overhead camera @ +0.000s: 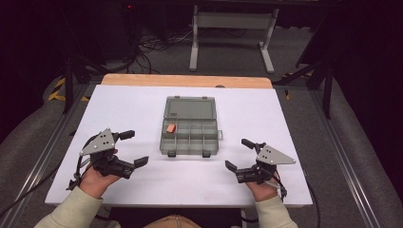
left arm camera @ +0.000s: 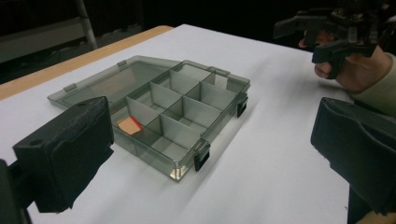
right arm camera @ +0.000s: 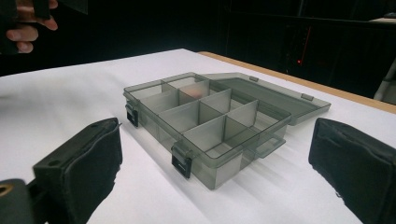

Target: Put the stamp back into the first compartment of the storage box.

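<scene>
Inspection of the white tabletop [overhead camera: 119,102]: a grey translucent compartment box [overhead camera: 190,135] sits at its centre, lid [overhead camera: 190,108] swung fully open and lying flat on the far side. Two black latches [left arm camera: 201,154] hang at the near wall. The tray is split by dividers into several cells. One small orange-red block [overhead camera: 170,128] lies in the far-left cell as I look down on it; in the left gripper view it [left arm camera: 129,124] rests flat on the cell floor, against the wall nearest that gripper.

My left hand-held gripper [overhead camera: 134,148] is near the box's left side, jaws spread wide, nothing between them. My right hand-held gripper [overhead camera: 240,153] is near the box's right side, likewise spread wide and empty. Both are apart from the box, neither touching it. Whether they rest on the surface or hover just above it, I cannot tell. Cream sleeves [overhead camera: 71,212] cover my forearms.
</scene>
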A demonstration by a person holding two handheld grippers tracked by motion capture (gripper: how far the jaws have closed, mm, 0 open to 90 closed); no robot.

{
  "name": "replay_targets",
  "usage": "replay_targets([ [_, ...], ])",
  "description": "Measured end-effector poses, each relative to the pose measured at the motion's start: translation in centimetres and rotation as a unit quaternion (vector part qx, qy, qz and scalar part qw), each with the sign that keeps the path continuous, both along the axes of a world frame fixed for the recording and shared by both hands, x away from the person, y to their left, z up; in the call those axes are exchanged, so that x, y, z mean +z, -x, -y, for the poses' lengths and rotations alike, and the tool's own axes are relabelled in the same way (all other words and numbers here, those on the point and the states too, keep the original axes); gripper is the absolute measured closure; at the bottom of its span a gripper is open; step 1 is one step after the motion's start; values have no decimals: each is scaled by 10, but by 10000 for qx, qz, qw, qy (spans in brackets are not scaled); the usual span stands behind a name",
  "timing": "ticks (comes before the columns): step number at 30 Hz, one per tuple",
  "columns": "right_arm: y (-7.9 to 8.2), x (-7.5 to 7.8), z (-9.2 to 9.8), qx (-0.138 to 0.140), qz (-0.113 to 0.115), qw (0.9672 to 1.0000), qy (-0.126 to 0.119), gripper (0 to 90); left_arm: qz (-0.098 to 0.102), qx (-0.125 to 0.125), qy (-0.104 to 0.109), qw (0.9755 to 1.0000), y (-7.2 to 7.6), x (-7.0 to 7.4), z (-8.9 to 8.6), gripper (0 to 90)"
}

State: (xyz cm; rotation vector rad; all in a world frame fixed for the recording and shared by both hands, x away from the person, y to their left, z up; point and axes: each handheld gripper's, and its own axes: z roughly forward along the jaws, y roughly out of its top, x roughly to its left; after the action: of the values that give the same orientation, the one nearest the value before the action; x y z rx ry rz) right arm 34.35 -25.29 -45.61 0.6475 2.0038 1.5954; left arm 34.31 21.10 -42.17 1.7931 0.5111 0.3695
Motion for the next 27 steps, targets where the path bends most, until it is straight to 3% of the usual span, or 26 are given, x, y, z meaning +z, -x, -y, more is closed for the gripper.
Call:
replay_targets([
  [8,1,0,0,12,10,10000,-6,33,162,148,330,9992,2,-26,-10,3],
  [12,1,0,0,4,12,10000,-2,33,112,95,473,9988,0,-38,-15,3],
  [16,1,0,0,9,16,10000,-1,33,148,261,651,9974,1,-50,-20,5],
  [21,1,0,0,-1,1,10000,-1,33,134,511,407,9978,0,-59,-20,6],
  [27,1,-1,0,-3,-8,10000,-11,33,-18,641,585,9962,-3,-69,-22,6],
])
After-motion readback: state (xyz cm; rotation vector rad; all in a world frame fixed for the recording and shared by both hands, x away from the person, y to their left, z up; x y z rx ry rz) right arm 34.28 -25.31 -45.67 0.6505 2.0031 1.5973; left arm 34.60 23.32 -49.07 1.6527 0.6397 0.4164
